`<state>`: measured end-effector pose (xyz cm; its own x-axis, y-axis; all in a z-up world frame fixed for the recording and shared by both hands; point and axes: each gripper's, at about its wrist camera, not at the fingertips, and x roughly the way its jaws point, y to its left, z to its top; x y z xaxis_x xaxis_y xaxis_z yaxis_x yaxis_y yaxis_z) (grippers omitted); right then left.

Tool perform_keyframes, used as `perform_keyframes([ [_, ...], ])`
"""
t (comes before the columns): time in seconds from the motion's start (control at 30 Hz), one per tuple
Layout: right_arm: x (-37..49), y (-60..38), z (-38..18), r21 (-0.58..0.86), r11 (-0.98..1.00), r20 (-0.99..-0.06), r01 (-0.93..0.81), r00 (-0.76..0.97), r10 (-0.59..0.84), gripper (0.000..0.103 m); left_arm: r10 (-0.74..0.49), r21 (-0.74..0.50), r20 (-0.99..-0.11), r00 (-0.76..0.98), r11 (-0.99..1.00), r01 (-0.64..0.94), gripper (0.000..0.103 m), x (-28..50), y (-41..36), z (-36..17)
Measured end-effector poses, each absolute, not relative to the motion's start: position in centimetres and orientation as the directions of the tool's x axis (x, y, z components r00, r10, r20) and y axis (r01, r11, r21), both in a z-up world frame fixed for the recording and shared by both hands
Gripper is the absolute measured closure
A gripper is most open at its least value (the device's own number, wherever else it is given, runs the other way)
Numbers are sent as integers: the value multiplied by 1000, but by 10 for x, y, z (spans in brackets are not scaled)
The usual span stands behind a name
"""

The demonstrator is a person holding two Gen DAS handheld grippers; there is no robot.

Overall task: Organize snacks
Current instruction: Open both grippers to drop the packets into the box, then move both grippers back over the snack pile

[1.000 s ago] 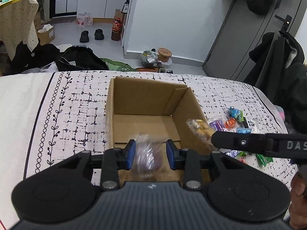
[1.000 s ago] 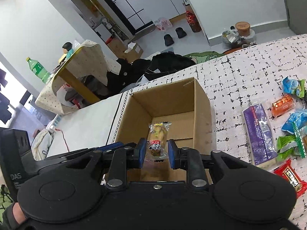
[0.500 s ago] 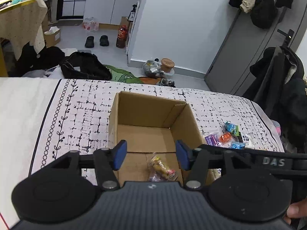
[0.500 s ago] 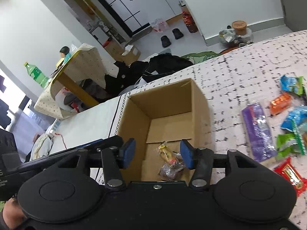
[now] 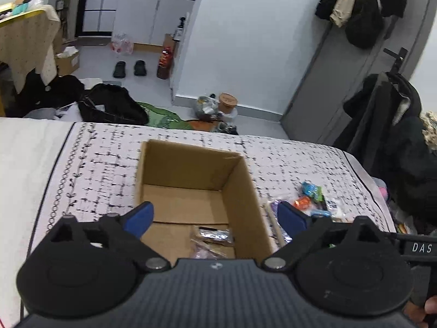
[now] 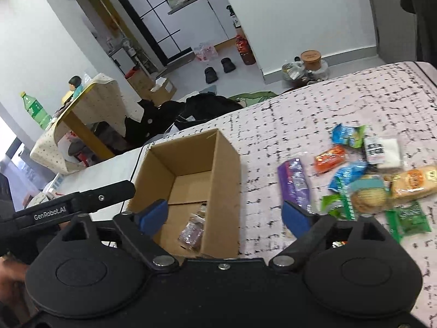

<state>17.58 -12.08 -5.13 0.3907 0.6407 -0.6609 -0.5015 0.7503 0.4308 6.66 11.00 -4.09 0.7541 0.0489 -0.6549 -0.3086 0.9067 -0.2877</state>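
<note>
We hold both grippers above a patterned bedcover (image 5: 109, 169), each with its blue pads spread wide and nothing between them. The left gripper (image 5: 215, 218) has just been opening its jaws over the near end of an open cardboard box (image 5: 240, 191); the right gripper (image 6: 226, 216) has likewise just been opening, its left pad over the box's inside and its right pad over the cover beyond the box's right wall. On the box floor, at the near end, lie two small clear-wrapped snacks (image 5: 213, 240), seen in the right wrist view as a crinkled packet (image 6: 192, 229) close to the right wall; the far half of the floor shows bare cardboard. At about three o'clock from the box, on the cover and apart from it, lies a loose heap of snacks (image 6: 363, 180): a long purple packet (image 6: 293, 183) nearest the box, an orange one (image 6: 329, 158), blue and green wrappers (image 6: 348, 135), a round biscuit (image 6: 368, 199) and a golden pastry pack (image 6: 415, 181) at the right edge. From the left wrist view the same heap sits at about two o'clock. A pair of dark slippers (image 5: 129, 68) stands on the grey floor at twelve o'clock, beyond the bed.
</note>
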Motion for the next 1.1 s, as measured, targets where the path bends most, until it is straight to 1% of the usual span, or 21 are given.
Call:
perform_keyframes([
  [0.17, 174, -141, -46, 427, 761, -657, -489, 411, 632, 0, 16, -284, -656, 755, 921, -266, 1, 69, 94, -37],
  [0.33, 170, -159, -41, 415, 764, -660, -494, 414, 627, 0, -23, -279, -653, 757, 936, -212, 0, 72, 78, -36],
  [0.5, 166, -179, -34, 400, 774, -659, -491, 432, 615, 0, -36, -242, -664, 747, 956, -169, 0, 78, 64, -34],
  [0.67, 164, -198, -35, 391, 793, -667, -467, 450, 594, 0, -60, -232, -671, 739, 964, -133, 0, 81, 53, -33],
  [0.9, 159, -219, -36, 394, 807, -675, -441, 458, 579, 0, -137, -234, -688, 713, 971, -39, 0, 86, 32, -29],
  [1.1, 156, -235, -35, 392, 816, -674, -425, 471, 569, 0, -162, -220, -696, 699, 975, 7, 0, 93, 16, -27],
])
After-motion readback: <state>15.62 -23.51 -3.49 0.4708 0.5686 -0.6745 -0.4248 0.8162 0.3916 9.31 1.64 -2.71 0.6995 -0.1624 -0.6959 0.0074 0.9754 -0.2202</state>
